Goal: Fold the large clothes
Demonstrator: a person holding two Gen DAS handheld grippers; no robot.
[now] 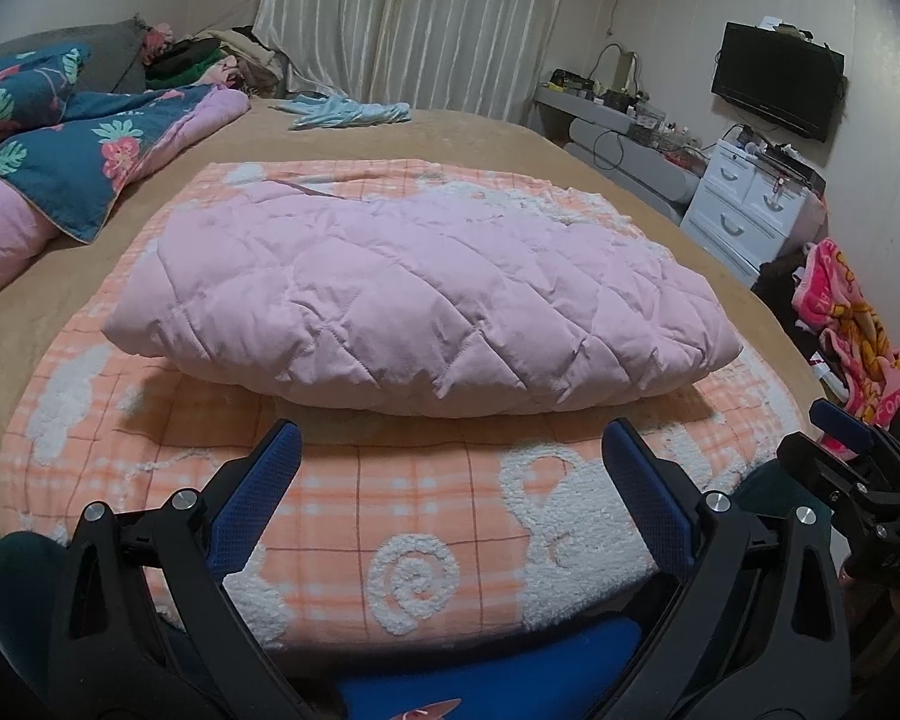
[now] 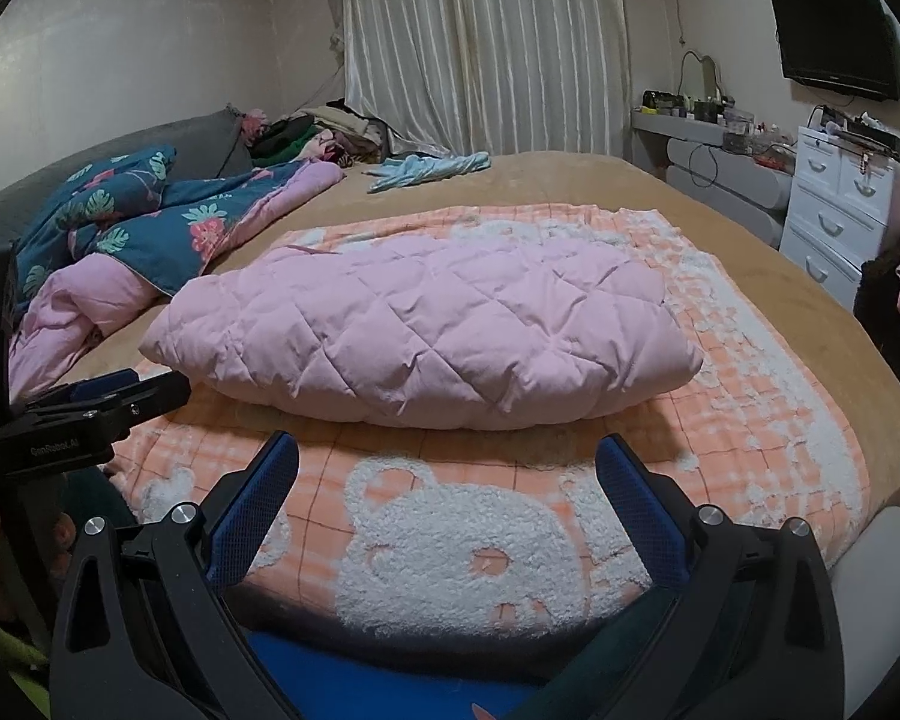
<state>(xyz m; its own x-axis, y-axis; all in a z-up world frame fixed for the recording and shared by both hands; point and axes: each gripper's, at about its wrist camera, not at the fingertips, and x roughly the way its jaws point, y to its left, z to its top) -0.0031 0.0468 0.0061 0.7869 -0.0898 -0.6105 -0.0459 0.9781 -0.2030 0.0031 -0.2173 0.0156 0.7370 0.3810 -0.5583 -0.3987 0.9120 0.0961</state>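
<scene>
A pink quilted garment lies folded into a puffy bundle on an orange-and-white checked blanket on the bed; it also shows in the right wrist view, on the same blanket. My left gripper is open and empty, a short way in front of the bundle's near edge. My right gripper is open and empty, also just short of the bundle. The right gripper shows at the right edge of the left wrist view; the left gripper shows at the left edge of the right wrist view.
A blue floral duvet with pink lining lies at the left. A light blue cloth lies at the far side of the tan bed sheet. White drawers, a desk and a wall TV stand to the right.
</scene>
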